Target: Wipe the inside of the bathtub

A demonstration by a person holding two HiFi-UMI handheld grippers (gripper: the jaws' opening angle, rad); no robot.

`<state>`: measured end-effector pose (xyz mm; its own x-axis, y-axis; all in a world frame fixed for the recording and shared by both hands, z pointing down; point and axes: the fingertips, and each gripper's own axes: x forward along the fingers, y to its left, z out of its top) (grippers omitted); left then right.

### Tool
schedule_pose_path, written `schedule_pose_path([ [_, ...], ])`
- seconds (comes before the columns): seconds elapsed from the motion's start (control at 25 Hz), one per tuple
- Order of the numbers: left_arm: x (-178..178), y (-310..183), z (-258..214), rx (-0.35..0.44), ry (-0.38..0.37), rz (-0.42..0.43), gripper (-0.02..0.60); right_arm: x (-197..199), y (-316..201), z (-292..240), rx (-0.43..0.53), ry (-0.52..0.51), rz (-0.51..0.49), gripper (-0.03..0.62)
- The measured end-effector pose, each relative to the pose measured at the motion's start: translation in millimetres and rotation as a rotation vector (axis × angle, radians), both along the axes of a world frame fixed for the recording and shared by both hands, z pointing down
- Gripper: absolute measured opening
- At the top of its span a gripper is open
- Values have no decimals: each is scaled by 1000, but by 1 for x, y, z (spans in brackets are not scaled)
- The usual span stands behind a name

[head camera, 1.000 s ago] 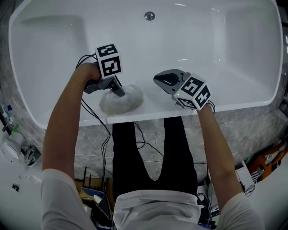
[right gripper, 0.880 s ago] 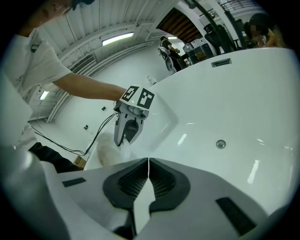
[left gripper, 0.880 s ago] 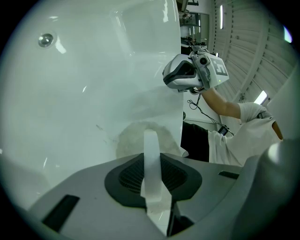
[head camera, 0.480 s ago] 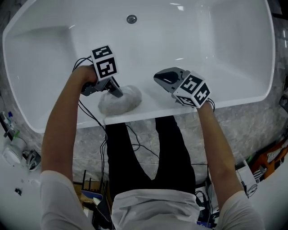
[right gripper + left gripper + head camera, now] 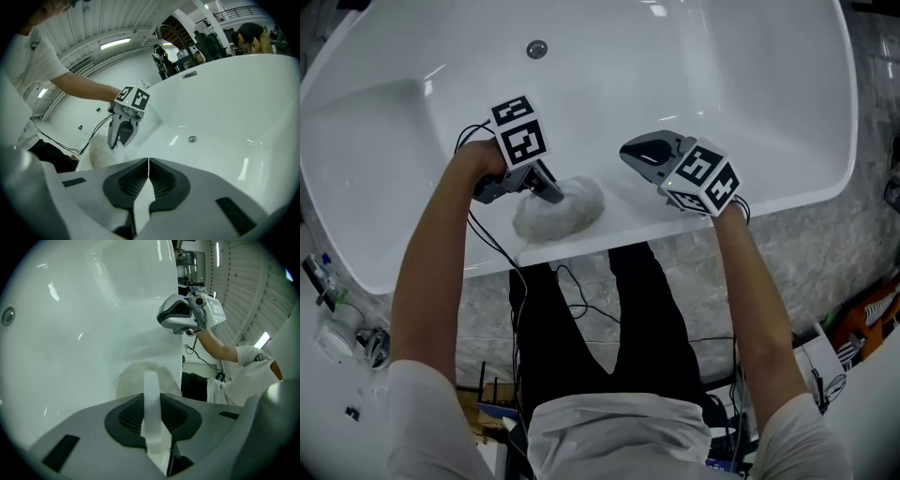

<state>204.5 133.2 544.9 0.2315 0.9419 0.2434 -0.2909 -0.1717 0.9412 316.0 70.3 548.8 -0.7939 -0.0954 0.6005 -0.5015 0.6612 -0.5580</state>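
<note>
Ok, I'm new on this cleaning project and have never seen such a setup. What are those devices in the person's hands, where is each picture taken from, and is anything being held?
There is no robot here. A person stands at a white bathtub with a hand-held gripper in each hand. The cubes with black-and-white squares are parts of the grippers. The top-down picture comes from a camera on the person's head. The other two come from cameras riding on each gripper, looking along its jaws. A fluffy white pad lies on the tub's near rim. The left gripper has its jaws shut on a white strip of that pad. The right gripper is held over the tub, jaws together with nothing between them.
</note>
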Motion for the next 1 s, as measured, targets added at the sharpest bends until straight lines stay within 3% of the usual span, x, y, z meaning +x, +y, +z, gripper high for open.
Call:
schedule_pose_path([
  [0.24, 28, 0, 1, 4, 37, 21, 86, 29, -6, 8, 21, 47, 26, 21],
  [0.64, 47, -8, -24, 49, 81, 57, 86, 44, -14, -20, 71, 127, 17, 21],
  [1.0, 92, -7, -25, 39, 119, 90, 86, 87, -9, -22, 70, 183, 24, 21],
])
